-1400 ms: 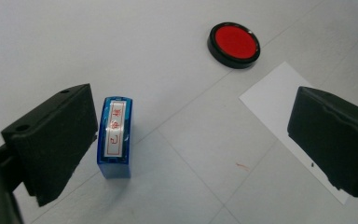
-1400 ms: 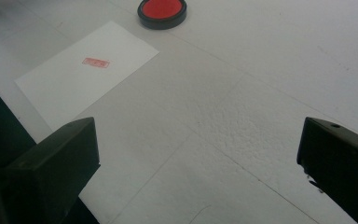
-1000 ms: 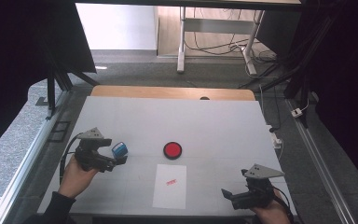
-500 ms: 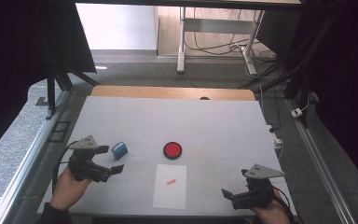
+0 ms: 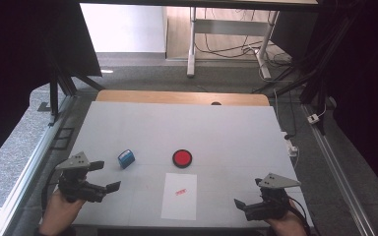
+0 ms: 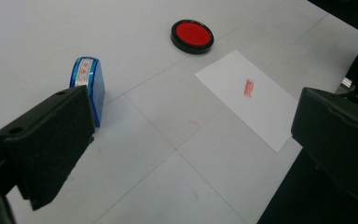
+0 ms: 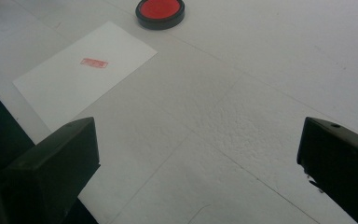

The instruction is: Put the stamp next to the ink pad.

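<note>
- The small blue translucent plastic stamp [image 5: 126, 158] lies on the matte white worktop [image 5: 226, 132], just beside the left gripper [image 5: 101, 176], whose jaws gape wide, empty.
- The round black ink pad [image 5: 182, 158] holds red ink.
- The white rectangular paper sheet [image 5: 179, 195] carries a red imprint.
- The right gripper [image 5: 241, 205] is spread wide, empty.

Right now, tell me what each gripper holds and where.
Nothing. The left gripper and right gripper are both open; the stamp lies free on the table.

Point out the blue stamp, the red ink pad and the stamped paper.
blue stamp [image 5: 126, 158], high view, top face
red ink pad [image 5: 182, 158], high view, red centre
stamped paper [image 5: 179, 204], high view, blank lower half
</note>
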Demonstrator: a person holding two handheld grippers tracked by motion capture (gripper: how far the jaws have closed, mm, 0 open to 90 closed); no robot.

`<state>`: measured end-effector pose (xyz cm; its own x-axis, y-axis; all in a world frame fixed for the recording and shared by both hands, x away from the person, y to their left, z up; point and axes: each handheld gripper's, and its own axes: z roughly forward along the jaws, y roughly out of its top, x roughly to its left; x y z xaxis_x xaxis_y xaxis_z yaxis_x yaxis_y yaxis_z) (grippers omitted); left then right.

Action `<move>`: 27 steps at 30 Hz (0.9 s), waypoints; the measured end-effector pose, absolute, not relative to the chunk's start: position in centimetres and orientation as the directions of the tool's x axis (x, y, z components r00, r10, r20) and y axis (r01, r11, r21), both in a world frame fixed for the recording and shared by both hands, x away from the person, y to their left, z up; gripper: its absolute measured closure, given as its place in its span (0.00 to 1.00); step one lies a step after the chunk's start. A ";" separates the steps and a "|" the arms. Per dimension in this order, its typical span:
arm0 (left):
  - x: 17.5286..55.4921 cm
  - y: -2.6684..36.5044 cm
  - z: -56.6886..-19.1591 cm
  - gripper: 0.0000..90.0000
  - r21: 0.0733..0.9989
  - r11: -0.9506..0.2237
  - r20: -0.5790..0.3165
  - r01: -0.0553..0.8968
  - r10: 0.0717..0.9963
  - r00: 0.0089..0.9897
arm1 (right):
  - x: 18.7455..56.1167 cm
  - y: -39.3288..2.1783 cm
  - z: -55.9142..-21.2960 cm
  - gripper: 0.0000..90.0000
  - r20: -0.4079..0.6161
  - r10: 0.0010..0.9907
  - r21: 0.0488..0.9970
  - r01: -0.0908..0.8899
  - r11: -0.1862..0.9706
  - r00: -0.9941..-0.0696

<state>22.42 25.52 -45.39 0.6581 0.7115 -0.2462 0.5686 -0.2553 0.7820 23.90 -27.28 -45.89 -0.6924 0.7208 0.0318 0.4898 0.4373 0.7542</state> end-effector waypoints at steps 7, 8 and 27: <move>20.9 26.5 -45.8 0.00 0.791 -0.231 -0.254 0.567 0.719 0.647 | 23.9 -27.4 -45.9 0.00 0.038 0.729 0.756 0.497 0.426 -0.684; 20.7 26.7 -45.8 0.00 0.791 -0.228 -0.256 0.568 0.720 0.645 | 23.9 -27.4 -45.9 0.00 0.039 0.729 0.756 0.497 0.426 -0.683; 18.0 27.9 -47.8 0.00 0.743 -0.228 -0.249 0.629 0.779 0.576 | 23.9 -27.3 -45.9 0.00 0.033 0.731 0.749 0.501 0.433 -0.681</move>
